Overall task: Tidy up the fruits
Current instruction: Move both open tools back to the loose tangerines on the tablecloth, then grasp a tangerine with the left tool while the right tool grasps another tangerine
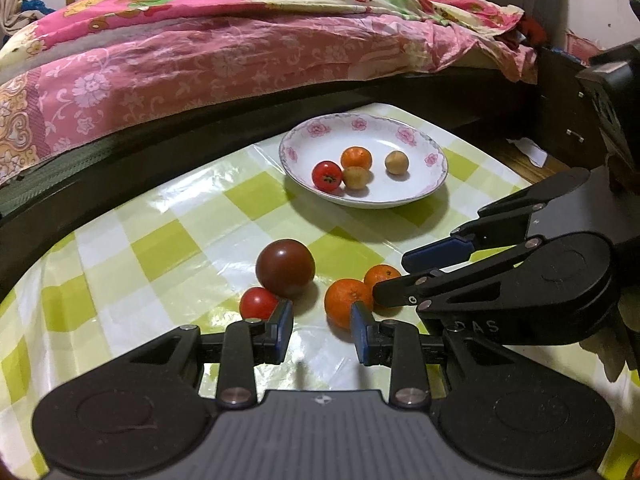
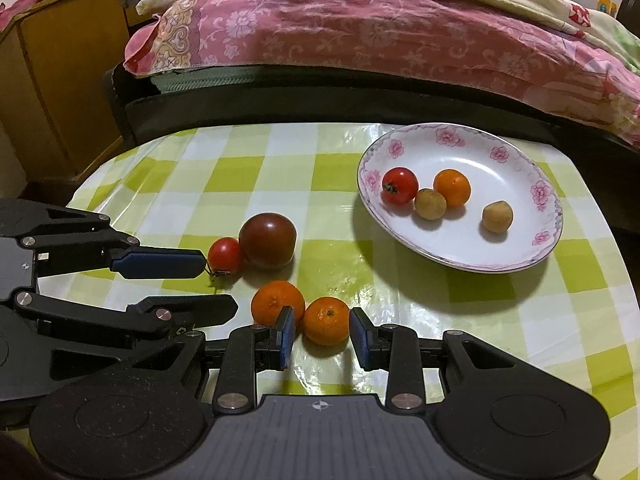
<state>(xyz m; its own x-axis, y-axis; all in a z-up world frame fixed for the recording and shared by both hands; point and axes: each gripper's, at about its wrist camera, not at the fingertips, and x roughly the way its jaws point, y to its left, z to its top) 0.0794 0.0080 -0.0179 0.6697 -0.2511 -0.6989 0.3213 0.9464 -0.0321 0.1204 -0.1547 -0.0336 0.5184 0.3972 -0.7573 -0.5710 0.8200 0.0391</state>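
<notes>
A white floral plate (image 1: pixel 416 196) (image 2: pixel 532 256) holds a red tomato (image 1: pixel 327 175), an orange (image 1: pixel 356 157) and two small brown fruits (image 1: pixel 396 162). On the checked cloth lie a dark maroon tomato (image 1: pixel 285 267) (image 2: pixel 267 240), a small red tomato (image 1: pixel 258 303) (image 2: pixel 225 254) and two oranges (image 1: pixel 347 302) (image 2: pixel 326 320). My left gripper (image 1: pixel 322 314) (image 2: pixel 216 280) is open and empty, between the small red tomato and the nearer orange. My right gripper (image 2: pixel 322 326) (image 1: pixel 390 276) is open, its fingers on either side of the right-hand orange.
A bed with a pink floral quilt (image 1: pixel 240 52) (image 2: pixel 380 32) runs along the far side of the table. A wooden cabinet (image 2: pixel 60 80) stands at the left. The table edge (image 2: pixel 600 280) lies just right of the plate.
</notes>
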